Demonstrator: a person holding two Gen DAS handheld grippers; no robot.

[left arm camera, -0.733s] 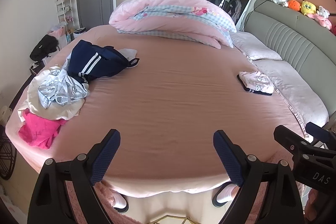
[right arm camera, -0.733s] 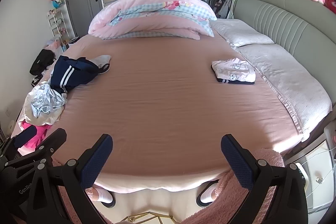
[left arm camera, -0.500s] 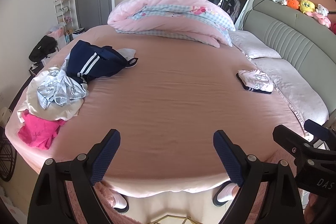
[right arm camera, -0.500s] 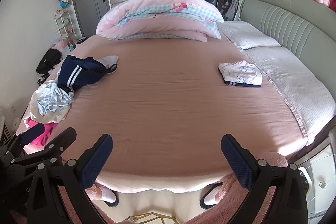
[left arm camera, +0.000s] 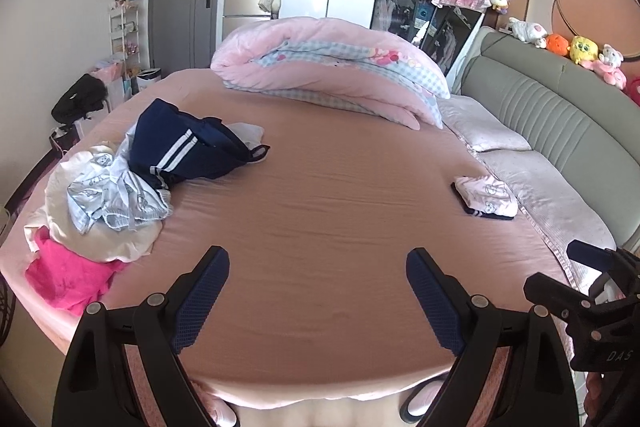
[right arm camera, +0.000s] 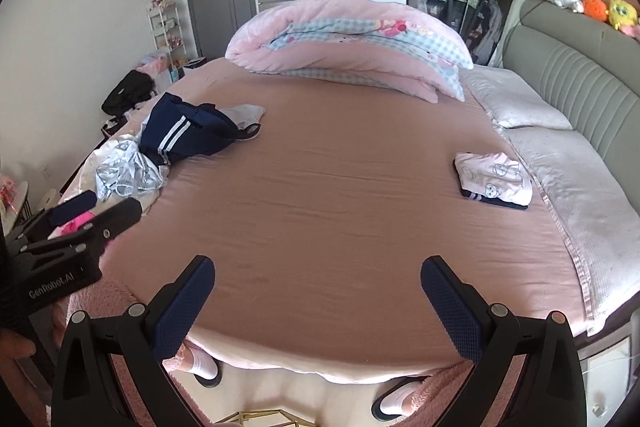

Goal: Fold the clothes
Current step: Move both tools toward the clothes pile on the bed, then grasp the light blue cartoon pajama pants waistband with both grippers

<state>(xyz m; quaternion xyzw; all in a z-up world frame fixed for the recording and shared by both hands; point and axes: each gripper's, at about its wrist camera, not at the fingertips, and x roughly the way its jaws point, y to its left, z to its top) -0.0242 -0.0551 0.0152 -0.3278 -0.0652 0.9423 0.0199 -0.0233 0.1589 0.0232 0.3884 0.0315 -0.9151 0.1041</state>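
Through my left wrist camera, my left gripper [left arm camera: 318, 273] hangs over the near edge of the bed [left arm camera: 320, 227] with its jaws spread wide and nothing between them. The unfolded pile sits at the bed's left edge: a navy garment with white stripes [left arm camera: 184, 151] on top of a pale blue printed piece [left arm camera: 116, 199], a cream one [left arm camera: 100, 239] and a hot pink one [left arm camera: 68, 279] nearest the corner. A folded stack [left arm camera: 486, 197], pink printed top over navy, lies by the right edge beside the pillows [left arm camera: 532, 187]. My right gripper [left arm camera: 584, 287] shows at the right.

Through my right wrist camera, that right gripper [right arm camera: 318, 281] is likewise fully open and empty above the near edge. The folded stack [right arm camera: 494, 179] sits at the right edge, the navy garment [right arm camera: 184, 135] at the left, and a rolled duvet [right arm camera: 348, 43] along the far edge.
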